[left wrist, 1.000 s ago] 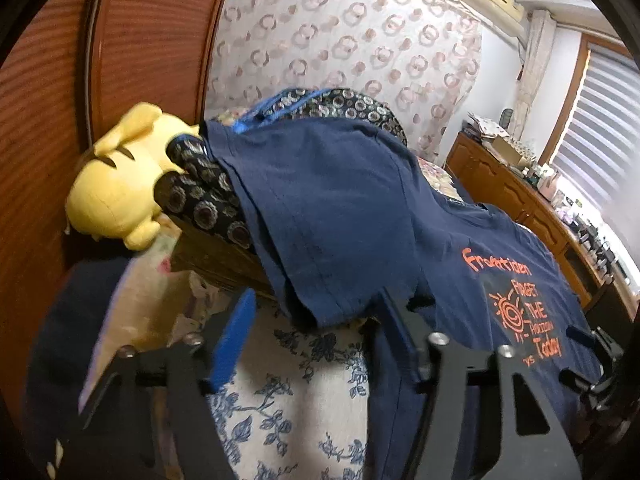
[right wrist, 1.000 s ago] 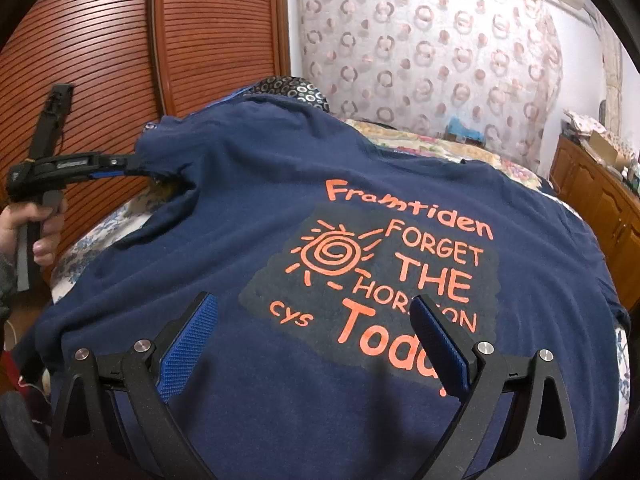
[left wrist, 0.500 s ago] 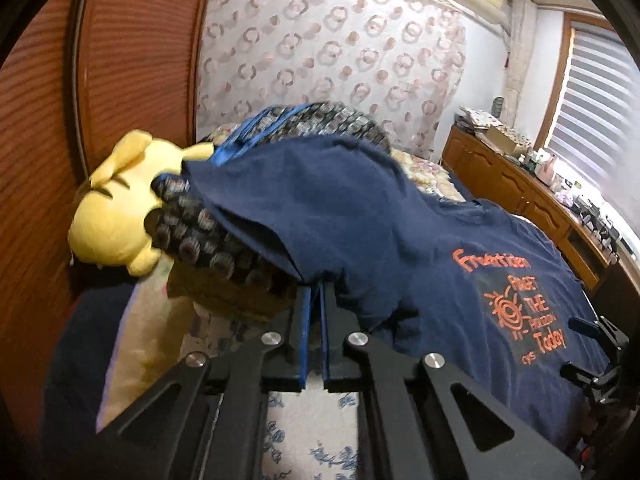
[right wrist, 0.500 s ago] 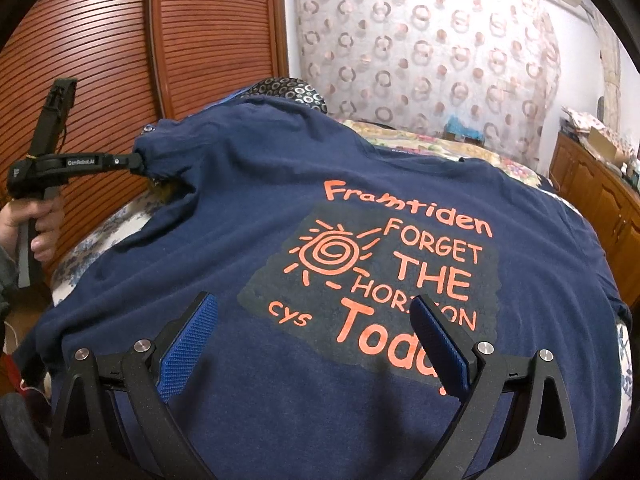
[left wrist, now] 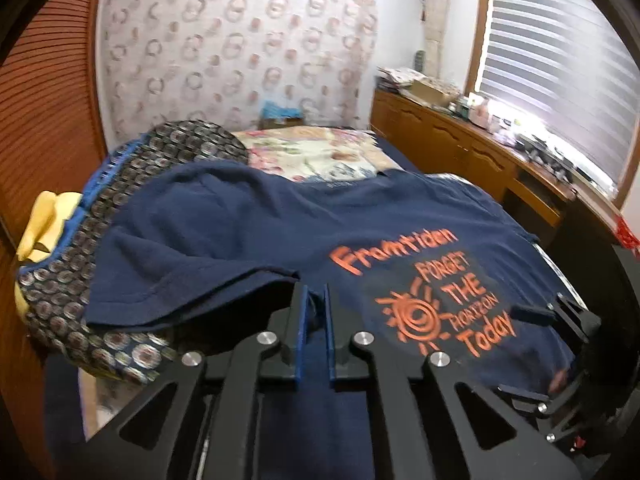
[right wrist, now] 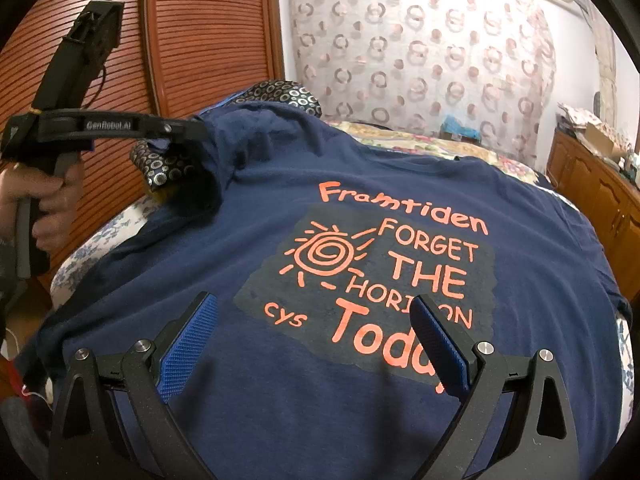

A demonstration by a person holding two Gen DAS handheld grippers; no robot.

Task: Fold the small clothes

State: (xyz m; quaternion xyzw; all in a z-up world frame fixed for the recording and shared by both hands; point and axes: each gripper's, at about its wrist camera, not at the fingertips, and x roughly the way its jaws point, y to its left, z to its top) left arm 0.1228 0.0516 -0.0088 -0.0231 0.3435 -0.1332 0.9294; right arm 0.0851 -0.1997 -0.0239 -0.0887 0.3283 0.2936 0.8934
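A navy T-shirt [right wrist: 248, 240] with orange "Framtiden Forget the Horizon Today" print lies spread on the bed, print up; it also shows in the left wrist view [left wrist: 240, 216]. My left gripper [left wrist: 315, 300] is shut on the shirt's left sleeve edge and holds it lifted over the shirt body; in the right wrist view it [right wrist: 196, 128] shows at the upper left with a hand on its handle. My right gripper [right wrist: 316, 320] is open and empty, low over the shirt's bottom part, jaws wide either side of the print.
A dark pillow with ring pattern [left wrist: 72, 280] and a yellow plush toy [left wrist: 40, 228] lie at the shirt's left. A slatted wooden wardrobe [right wrist: 200, 40] stands left of the bed. A wooden dresser [left wrist: 480, 160] with clutter runs along the right under the window blinds.
My left gripper closed on the sleeve edge and carried it up and toward the shirt's middle. The right gripper stayed still and open.
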